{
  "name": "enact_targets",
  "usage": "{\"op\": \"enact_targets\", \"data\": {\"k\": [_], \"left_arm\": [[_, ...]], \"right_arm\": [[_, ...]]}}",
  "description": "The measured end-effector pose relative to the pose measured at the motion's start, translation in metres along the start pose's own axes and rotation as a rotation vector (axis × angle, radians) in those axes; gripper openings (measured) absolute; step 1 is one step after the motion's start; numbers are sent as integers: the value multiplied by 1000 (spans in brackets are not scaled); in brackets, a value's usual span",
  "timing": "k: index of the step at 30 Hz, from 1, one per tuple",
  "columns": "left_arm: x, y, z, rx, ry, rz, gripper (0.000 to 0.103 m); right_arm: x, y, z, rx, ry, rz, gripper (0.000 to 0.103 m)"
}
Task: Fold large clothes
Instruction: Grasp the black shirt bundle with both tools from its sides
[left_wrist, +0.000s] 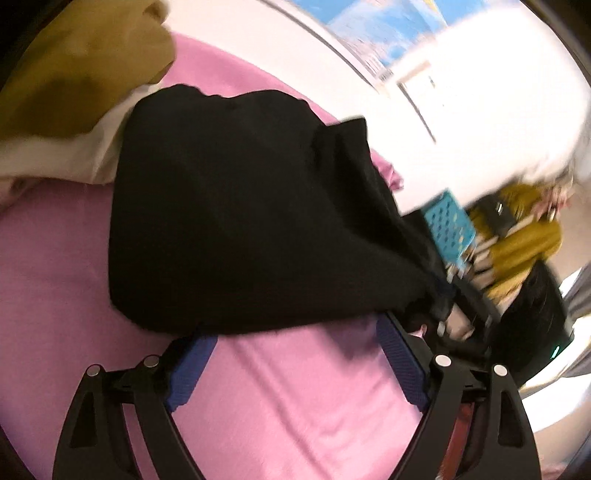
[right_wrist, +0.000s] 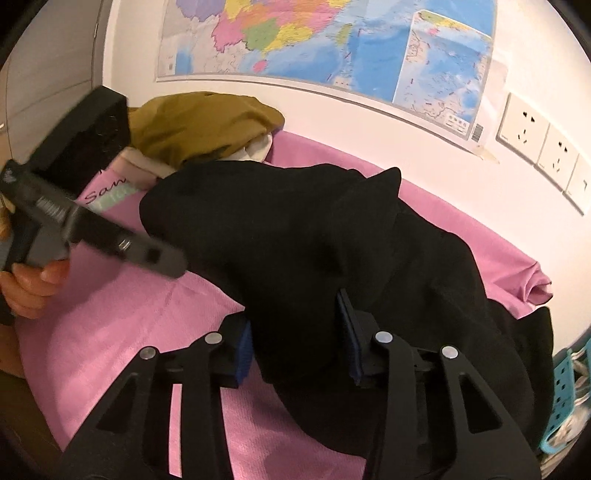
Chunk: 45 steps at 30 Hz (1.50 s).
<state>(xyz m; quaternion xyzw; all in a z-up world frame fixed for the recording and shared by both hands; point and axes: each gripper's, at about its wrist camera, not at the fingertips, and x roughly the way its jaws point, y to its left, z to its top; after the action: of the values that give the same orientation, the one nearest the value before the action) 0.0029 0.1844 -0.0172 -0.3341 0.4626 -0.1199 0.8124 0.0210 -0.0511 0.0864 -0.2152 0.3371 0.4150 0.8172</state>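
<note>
Now, left gripper (left_wrist: 295, 328): wide open, empty, at black garment's (left_wrist: 240, 206) edge.
Right gripper (right_wrist: 295, 328): half-closed, garment fold between its pads.

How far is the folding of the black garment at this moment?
Done: the black garment lies on the pink sheet, bunched, with no neat fold visible. In hand: the right hand-held gripper has fabric between its pads; the left hand-held gripper is open at the hem. Left: flattening and folding.

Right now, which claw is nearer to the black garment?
Right. The right claw has a fold of the black garment between its pads. The left claw is open just short of its near edge over the pink sheet.
</note>
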Motion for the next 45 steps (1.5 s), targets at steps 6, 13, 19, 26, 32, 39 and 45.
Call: {"op": "enact_targets", "data": {"k": [6,13,19,26,32,39,45], "left_arm": [[4,17,15,-166,-79,-109,88],[12,23,46,-225,-105,-90,87],[25,15,52,-154,-73,38,59],[23,11,46,-72,-75,108,52],[24,8,44,-42,-85,122,52],[25,7,44,-19,-87,117,52],[29,6,45,-9,-90,105,55]], "right_arm": [[0,-2,0,30,-6,22,39],[-1,-10,-2,90,-15,54,40],[-38,-32,-21,305,-56,214,60],[-97,-96,-122,870,-98,345,77],[-88,-124,-158,1104,-98,251,81],[-54,-130,-134,1114,-73,72,85],[-31,-137,-114,1137,-135,-48,91]]}}
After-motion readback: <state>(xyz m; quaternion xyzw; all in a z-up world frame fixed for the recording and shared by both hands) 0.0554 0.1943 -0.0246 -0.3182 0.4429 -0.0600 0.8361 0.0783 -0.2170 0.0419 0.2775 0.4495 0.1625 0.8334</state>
